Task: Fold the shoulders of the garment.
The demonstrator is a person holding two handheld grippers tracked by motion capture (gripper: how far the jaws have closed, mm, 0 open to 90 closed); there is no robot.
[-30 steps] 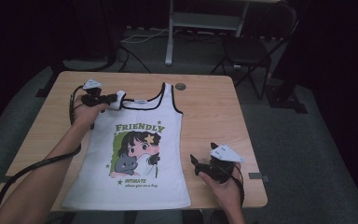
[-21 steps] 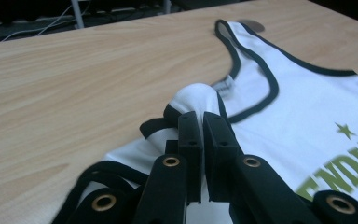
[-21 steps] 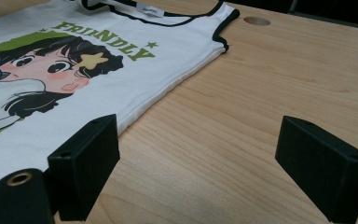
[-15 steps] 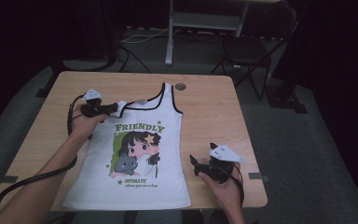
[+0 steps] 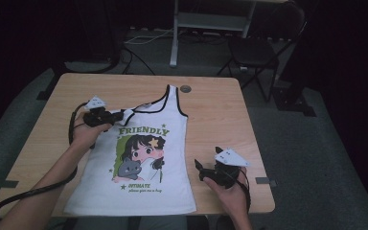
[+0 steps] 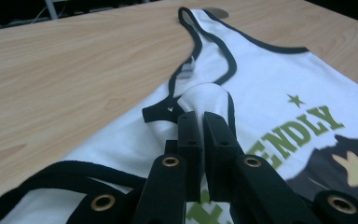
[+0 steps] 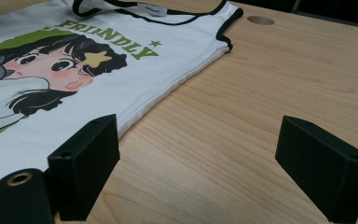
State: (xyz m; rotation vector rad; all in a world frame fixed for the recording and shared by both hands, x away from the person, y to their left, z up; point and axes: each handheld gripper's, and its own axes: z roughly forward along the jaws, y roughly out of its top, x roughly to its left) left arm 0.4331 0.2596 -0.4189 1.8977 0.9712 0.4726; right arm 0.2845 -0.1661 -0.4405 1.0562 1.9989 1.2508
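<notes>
Left tongs (image 6: 200,122) clamped on tank top (image 5: 139,177) strap (image 6: 200,95), folding it inward. Right tongs (image 7: 196,158) apart, waiting on counter (image 5: 215,103).

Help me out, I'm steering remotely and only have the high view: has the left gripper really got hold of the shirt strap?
Observer: Yes. In the left gripper view the left gripper has its jaws shut on a fold of the strap.
Operator: And the right gripper?
Observer: The right gripper is open, jaws wide apart over bare table, nothing between them.
Operator: Is it touching the shirt?
Observer: One jaw stands right at the edge of the shirt; whether it touches, I cannot tell.
</notes>
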